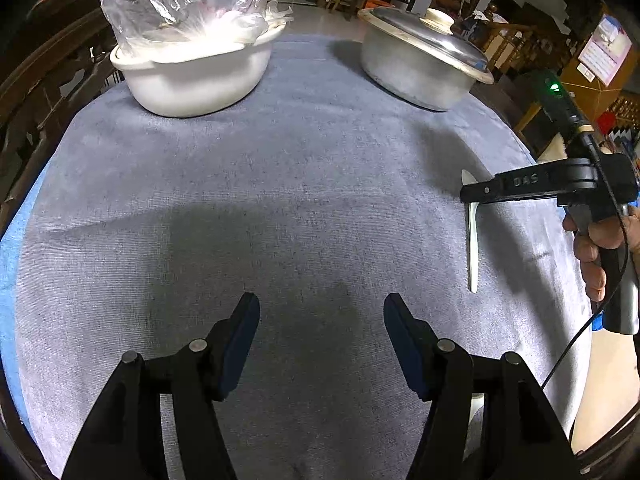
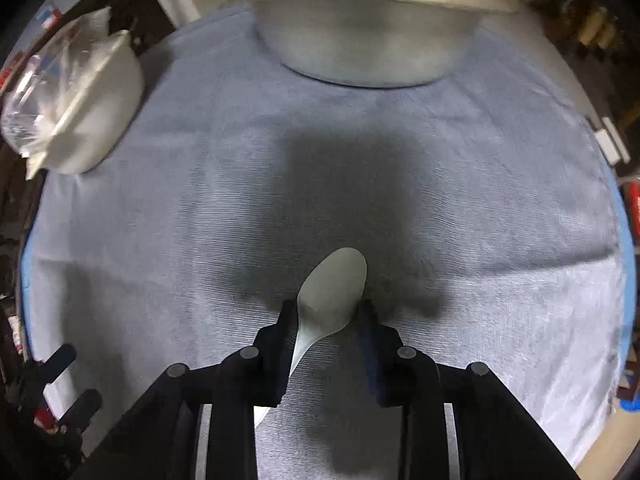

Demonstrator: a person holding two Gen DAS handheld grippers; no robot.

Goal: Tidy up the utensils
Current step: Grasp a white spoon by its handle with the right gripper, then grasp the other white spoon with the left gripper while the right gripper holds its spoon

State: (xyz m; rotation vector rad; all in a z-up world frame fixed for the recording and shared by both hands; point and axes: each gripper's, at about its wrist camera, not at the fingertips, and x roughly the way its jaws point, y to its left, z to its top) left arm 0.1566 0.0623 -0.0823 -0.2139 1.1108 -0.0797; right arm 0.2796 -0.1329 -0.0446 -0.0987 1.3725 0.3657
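Covering the round table was a grey-blue cloth [image 1: 280, 184] with a fine ribbed weave, soft-looking, a few creases toward the right edge in the right wrist view.

Upper left of the left wrist frame: white smooth pot [image 1: 192, 76], rounded walls, with a crinkled clear plastic bag [image 1: 180, 0] bulging out of it. Upper right: dull grey metal pot [image 1: 416, 72], matte and scuffed, under a shinier domed lid [image 1: 428, 36] with a pale knob.

Spoon [image 2: 334, 292]: pale, smooth, matte, oval bowl and a thin curved handle. In the right wrist view its bowl sat low centre, poking out past the fingertips, with the neck and handle running back down between the two fingers. Bowl edges looked to be right against both pads; firm contact on the right pad I couldn't confirm. In the left wrist view the spoon lay at mid right on the cloth, handle pointing toward the bottom of the frame.

Right gripper [image 2: 326, 312]: black fingers with dark blue pads, narrow gap, straddling the spoon bowl. A hand [image 1: 600, 248] gripped its handle at the right edge of the left wrist frame.

Left gripper [image 1: 322, 312]: same build, fingers spread wide, nothing between them, above bare cloth at bottom centre.
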